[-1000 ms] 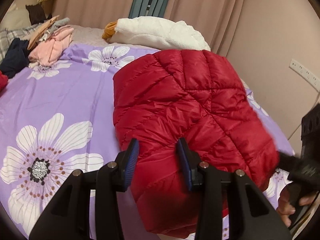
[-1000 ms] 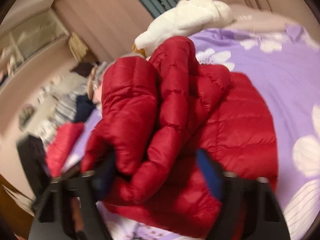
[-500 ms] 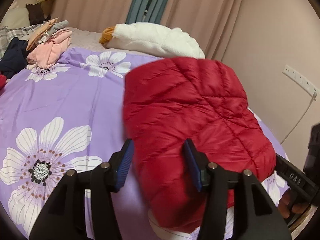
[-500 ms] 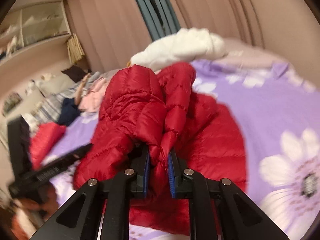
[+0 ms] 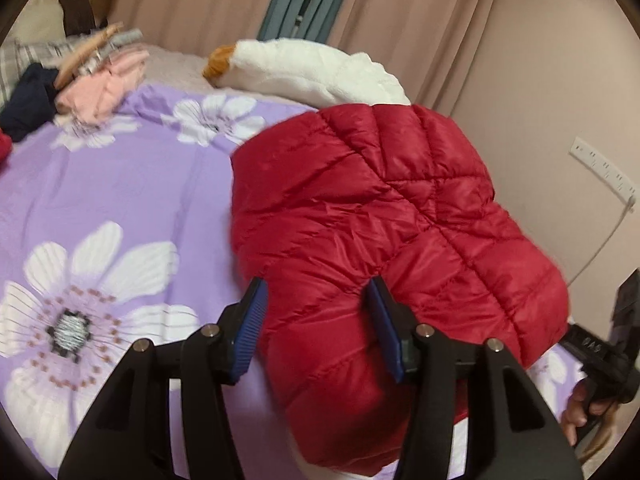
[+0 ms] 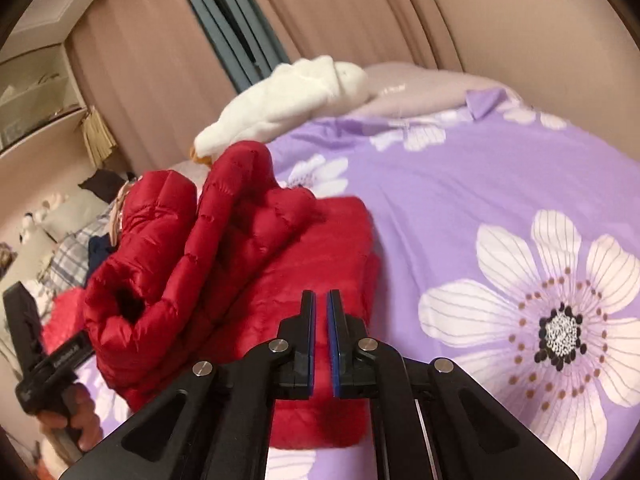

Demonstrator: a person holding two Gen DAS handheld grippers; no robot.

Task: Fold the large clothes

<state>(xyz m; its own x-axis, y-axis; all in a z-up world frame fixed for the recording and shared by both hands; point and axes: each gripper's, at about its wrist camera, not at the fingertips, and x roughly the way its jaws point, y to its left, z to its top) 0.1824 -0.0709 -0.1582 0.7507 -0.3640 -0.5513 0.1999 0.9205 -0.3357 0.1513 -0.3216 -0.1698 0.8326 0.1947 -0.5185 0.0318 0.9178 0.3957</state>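
A red quilted down jacket (image 5: pixel 372 220) lies folded on the purple flowered bedspread (image 5: pixel 120 200). My left gripper (image 5: pixel 318 320) is open, its blue pads on either side of the jacket's near end. In the right wrist view the jacket (image 6: pixel 240 264) lies bunched, with a sleeve opening at its left. My right gripper (image 6: pixel 320 320) is shut with nothing between its pads, just over the jacket's near edge.
A white plush goose (image 5: pixel 312 72) lies at the bed's head and also shows in the right wrist view (image 6: pixel 288 100). A pile of pink, navy and plaid clothes (image 5: pixel 80 88) sits far left. The wall with a socket strip (image 5: pixel 604 168) is close on the right.
My right gripper let go of the red jacket fold it was clamping and now stays shut and empty. The jacket settled lower on the bed. My left gripper stayed open around the jacket's end.
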